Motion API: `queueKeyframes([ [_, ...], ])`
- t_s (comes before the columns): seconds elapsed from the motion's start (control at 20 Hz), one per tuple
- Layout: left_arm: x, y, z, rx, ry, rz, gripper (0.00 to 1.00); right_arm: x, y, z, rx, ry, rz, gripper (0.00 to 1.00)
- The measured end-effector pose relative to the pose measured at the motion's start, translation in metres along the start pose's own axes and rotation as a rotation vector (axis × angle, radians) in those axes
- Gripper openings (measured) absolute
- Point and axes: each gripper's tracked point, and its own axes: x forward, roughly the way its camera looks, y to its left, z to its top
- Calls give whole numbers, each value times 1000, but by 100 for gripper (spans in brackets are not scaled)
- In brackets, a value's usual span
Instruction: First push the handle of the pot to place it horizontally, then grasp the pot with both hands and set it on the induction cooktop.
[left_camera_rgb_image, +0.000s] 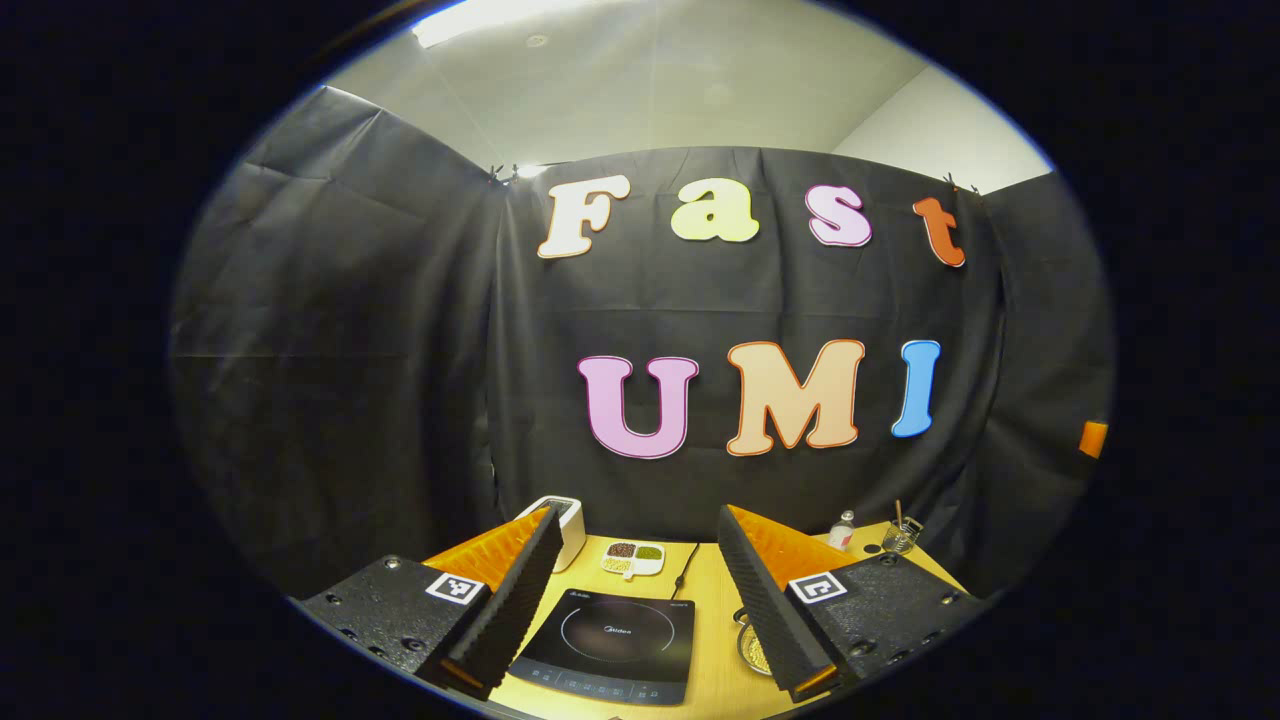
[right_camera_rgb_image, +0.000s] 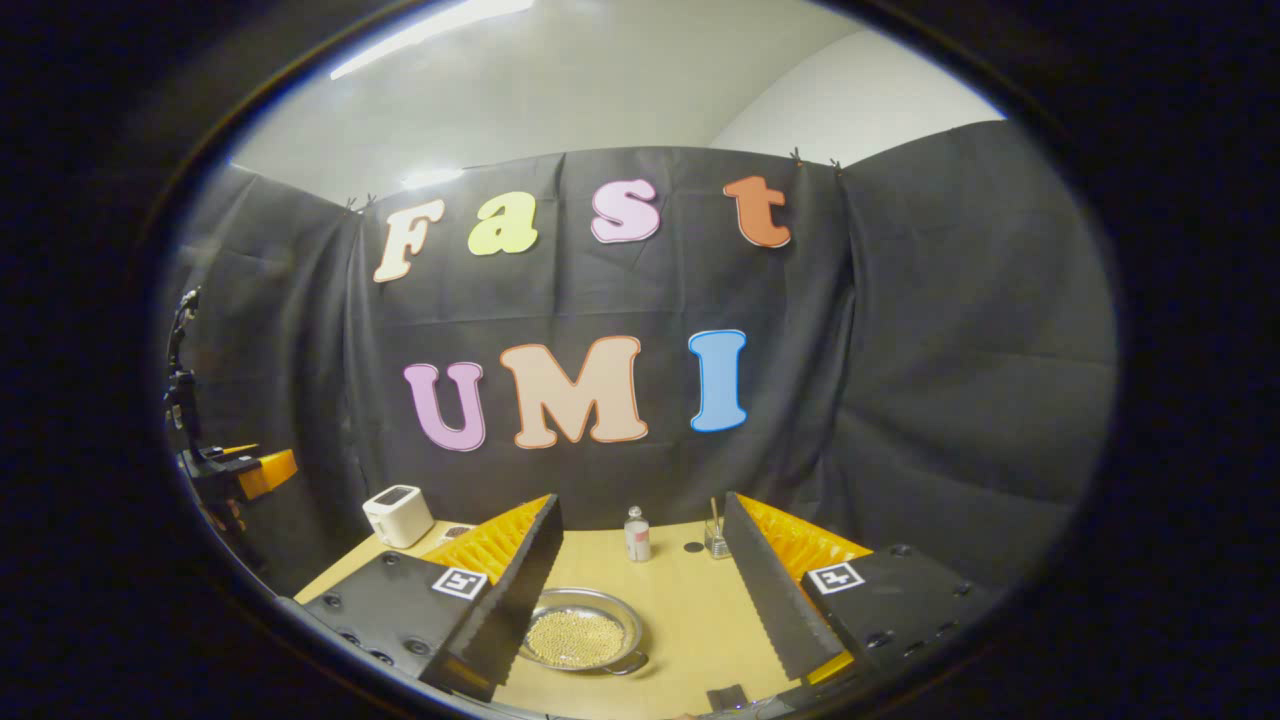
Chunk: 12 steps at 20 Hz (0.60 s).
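Left gripper (left_camera_rgb_image: 640, 610): seen in the left gripper view, its two fingers are spread wide apart and hold nothing; it hangs above the table.
Right gripper (right_camera_rgb_image: 640, 600): seen in the right gripper view, its fingers are likewise wide apart and hold nothing.
Pot (right_camera_rgb_image: 582, 632): a shallow round metal pot on the wooden table (right_camera_rgb_image: 680, 610), filled with small golden beads. In the right gripper view it sits just inside that gripper's left finger, partly hidden by it.
Pot handle (right_camera_rgb_image: 628, 663): a short stub shows at the rim on the side nearest the camera, toward the lower right. Which way its long axis runs is too small to tell.
Pot in the left gripper view (left_camera_rgb_image: 752, 645): a sliver of rim and beads peeks past the right finger, to the right of the cooktop.
Cooktop (left_camera_rgb_image: 610, 640): a flat black induction cooktop with a ring marked on its glass, lying between the left gripper's fingers, apart from the pot.
Writing: small print sits on the cooktop's glass.
Other things: a white boxy appliance (right_camera_rgb_image: 398, 514), a divided dish of beans (left_camera_rgb_image: 633, 558), a small bottle (right_camera_rgb_image: 636, 534) and a glass with a stick (right_camera_rgb_image: 716, 538) stand near the back of the table.
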Motion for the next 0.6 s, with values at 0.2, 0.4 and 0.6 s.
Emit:
queueKeyframes([
  [0.2,1,9,-14,-20,13,-35,92,-14,16,-9,-8,9,-19,94],
  [0.4,1,19,-21,-21,1,-59,92,-29,33,-18,-8,21,-36,94],
  [0.6,1,32,-28,-22,5,-49,92,-38,52,-20,-18,21,-19,94],
])
